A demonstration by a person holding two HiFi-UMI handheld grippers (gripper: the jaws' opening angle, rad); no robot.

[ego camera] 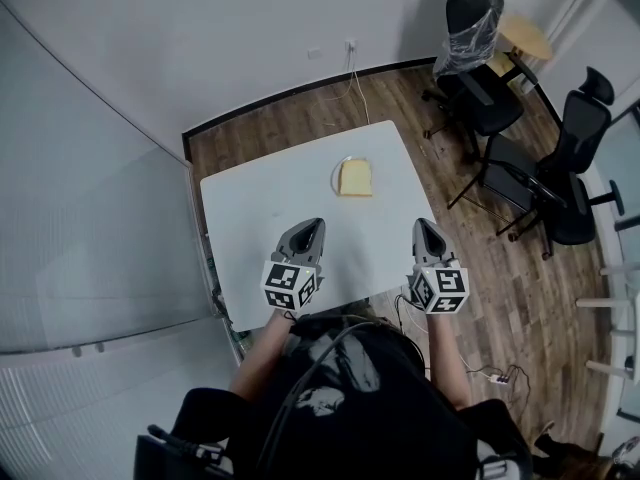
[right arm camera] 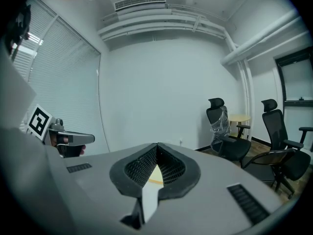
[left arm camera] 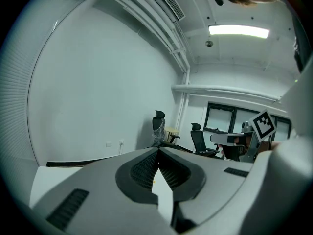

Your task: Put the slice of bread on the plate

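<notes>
1. Left tool (ego camera: 314, 224) and right tool (ego camera: 421, 224): grey tapered shells with black ribbed pads (left arm camera: 144, 169).
2. Each bears a white cube (ego camera: 291, 284) with black square markers.
3. Black top (ego camera: 350, 408) with a pale print; a dark cable (ego camera: 303, 376) runs across it.

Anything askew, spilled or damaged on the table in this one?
Nothing stands out: the pale square bread slice lies flat on the small white plate on the white table, with no spills visible.

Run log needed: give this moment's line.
bread: on plate | left hand-held gripper: shut, empty | right hand-held gripper: shut, empty
</notes>
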